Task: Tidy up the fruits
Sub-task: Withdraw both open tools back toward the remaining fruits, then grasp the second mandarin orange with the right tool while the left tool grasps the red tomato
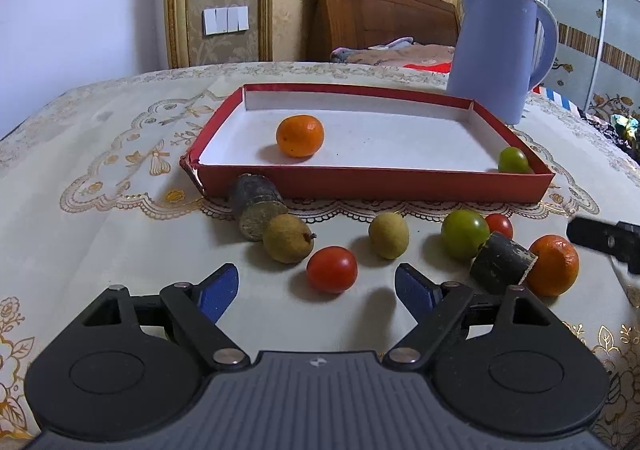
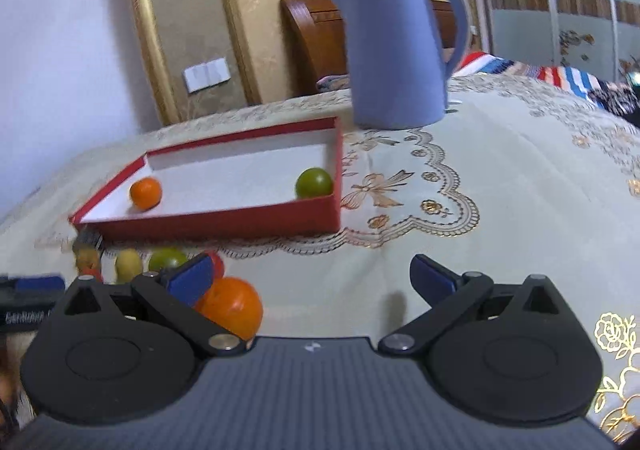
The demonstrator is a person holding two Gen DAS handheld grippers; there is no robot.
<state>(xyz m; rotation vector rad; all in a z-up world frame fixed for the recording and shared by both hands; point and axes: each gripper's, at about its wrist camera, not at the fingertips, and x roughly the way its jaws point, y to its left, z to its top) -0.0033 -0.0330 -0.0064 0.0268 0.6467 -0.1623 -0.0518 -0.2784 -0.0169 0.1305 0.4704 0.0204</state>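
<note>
from my right wrist view the loose fruit at lower left is smeared with blur, and my own left finger covers part of the orange (image 2: 234, 310) beside it. the right gripper (image 2: 312, 278) has its fingers spread wide, holding nothing, over bare cloth on the worktop (image 2: 520, 190). the left gripper (image 1: 316, 290) is also spread wide and empty, with a red tomato (image 1: 332, 269) just ahead between the fingers, not touching either. beyond it lie two brownish fruits (image 1: 288, 239), a green tomato (image 1: 465, 234), a second small red one half hidden behind it, and two dark cylindrical pieces (image 1: 502, 263) i can't identify. the red tray (image 1: 376, 182) holds an orange (image 1: 300, 135) and a green fruit (image 1: 513, 160) in its near right corner, partly cut by the rim. a blue kettle (image 1: 500, 50) stands behind the tray's far right corner.
</note>
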